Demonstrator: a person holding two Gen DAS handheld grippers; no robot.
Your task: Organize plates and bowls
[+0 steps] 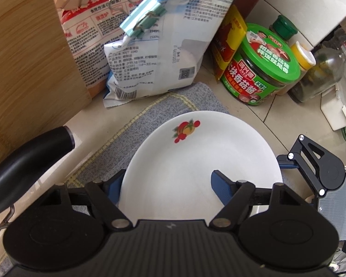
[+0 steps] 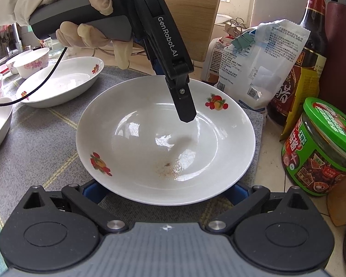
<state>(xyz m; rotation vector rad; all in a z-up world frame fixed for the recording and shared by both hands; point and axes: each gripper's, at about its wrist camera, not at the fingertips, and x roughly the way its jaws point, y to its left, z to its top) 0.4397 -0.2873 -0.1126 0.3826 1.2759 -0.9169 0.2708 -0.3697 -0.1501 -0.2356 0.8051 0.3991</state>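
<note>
Plate (image 2: 166, 143), white with fruit decals, sits on the grey mat (image 2: 34, 138), and both of my tools are at it. My left gripper (image 1: 166, 182) comes down steeply over the rim on the side away from my right wrist camera: one blue finger (image 1: 221, 187) lies inside on the white face, the other is outside and below the edge, so the rim stands between them. They look narrowed onto it, but I cannot tell whether the pads truly bite. My right gripper (image 2: 166, 191) waits at the opposite, near rim, jaws spread wide, blue tips at either side of the plate's underside and, as far as I can see, not clamping anything. The plate is round, so no long axis matters; what matters is that the left already straddles the edge, so I judge the lift falls to it. Another plate (image 2: 62, 80) and small bowls (image 2: 32, 62) lie to the left on the mat, the likely place to stack.
</note>
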